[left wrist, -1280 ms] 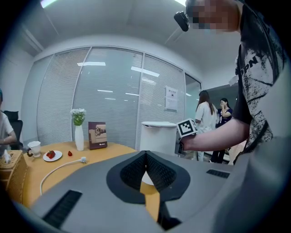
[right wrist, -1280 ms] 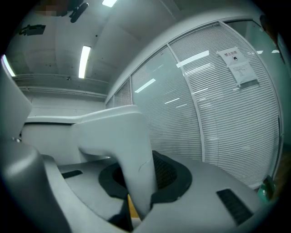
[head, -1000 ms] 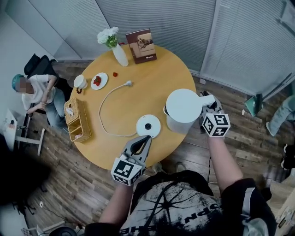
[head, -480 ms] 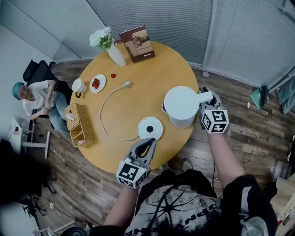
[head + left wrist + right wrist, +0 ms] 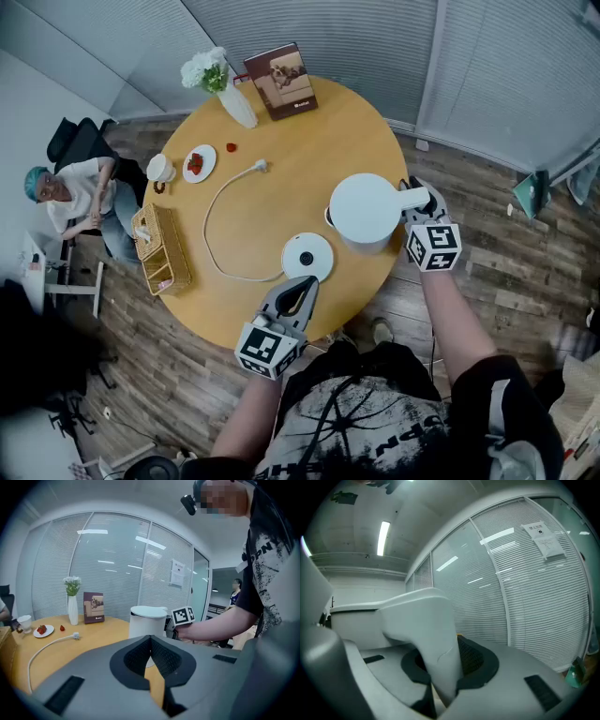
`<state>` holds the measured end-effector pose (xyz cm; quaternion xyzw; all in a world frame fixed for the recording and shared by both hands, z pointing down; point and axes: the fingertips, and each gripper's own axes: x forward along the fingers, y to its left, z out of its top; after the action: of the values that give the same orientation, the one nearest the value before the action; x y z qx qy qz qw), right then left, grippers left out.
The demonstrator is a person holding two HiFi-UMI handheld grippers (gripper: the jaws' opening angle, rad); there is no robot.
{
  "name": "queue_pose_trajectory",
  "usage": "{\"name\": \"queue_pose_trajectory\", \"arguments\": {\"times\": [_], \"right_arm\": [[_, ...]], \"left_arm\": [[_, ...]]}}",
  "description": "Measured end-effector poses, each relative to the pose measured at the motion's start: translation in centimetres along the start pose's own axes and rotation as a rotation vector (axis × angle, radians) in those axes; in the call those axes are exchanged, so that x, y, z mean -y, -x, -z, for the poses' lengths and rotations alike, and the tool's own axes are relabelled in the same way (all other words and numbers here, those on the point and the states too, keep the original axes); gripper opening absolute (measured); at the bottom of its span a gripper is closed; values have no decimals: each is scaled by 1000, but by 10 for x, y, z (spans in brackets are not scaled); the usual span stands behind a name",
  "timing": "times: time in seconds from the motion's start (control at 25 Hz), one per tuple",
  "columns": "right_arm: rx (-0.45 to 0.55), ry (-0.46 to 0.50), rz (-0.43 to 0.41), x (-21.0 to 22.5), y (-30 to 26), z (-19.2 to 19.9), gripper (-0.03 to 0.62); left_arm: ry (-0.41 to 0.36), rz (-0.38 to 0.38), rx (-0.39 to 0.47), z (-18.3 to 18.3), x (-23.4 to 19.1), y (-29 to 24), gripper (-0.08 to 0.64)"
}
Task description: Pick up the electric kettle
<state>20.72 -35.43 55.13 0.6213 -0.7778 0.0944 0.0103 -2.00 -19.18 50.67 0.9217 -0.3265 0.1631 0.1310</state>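
The white electric kettle (image 5: 366, 211) is at the round table's near right edge, to the right of its round white base (image 5: 307, 257). My right gripper (image 5: 412, 199) is shut on the kettle's handle (image 5: 436, 639), which fills the gap between the pads. Whether the kettle rests on the table is hidden. My left gripper (image 5: 305, 281) hovers at the table's near edge just in front of the base, shut and holding nothing. From the left gripper view the kettle (image 5: 146, 620) stands beyond the closed jaws of the left gripper (image 5: 150, 639).
A white cord (image 5: 220, 202) runs from the base to a loose plug (image 5: 260, 168) on the wooden table (image 5: 300, 141). A flower vase (image 5: 234, 98), a picture book (image 5: 282, 81), a plate (image 5: 198, 164), a cup (image 5: 162, 168) and a wicker basket (image 5: 159, 248) sit along the far and left edges. A person (image 5: 70, 192) sits at the left.
The kettle has sunk a little with my right gripper on its handle. The left gripper has stayed near the base.
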Motion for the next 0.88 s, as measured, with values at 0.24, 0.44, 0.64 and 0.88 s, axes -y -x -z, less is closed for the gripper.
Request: {"name": "queue_pose_trajectory", "arguments": {"times": [0.24,0.44,0.64,0.88], "right_arm": [[-69,144,16,-4,-3,-2,69],[-78,181,11,-7,-3,-4,67],[-131,171,7,-6,-1,4,91],[-179,159,14,-6,19,18,173]], "left_arm": [[-1,-6,7,0,5,1,-2],[-9,-15,10,-1,7,7,-2],[-13,-25,19,-2,9,12,-2],[-22,-25,41,-8,18,13,-2]]}}
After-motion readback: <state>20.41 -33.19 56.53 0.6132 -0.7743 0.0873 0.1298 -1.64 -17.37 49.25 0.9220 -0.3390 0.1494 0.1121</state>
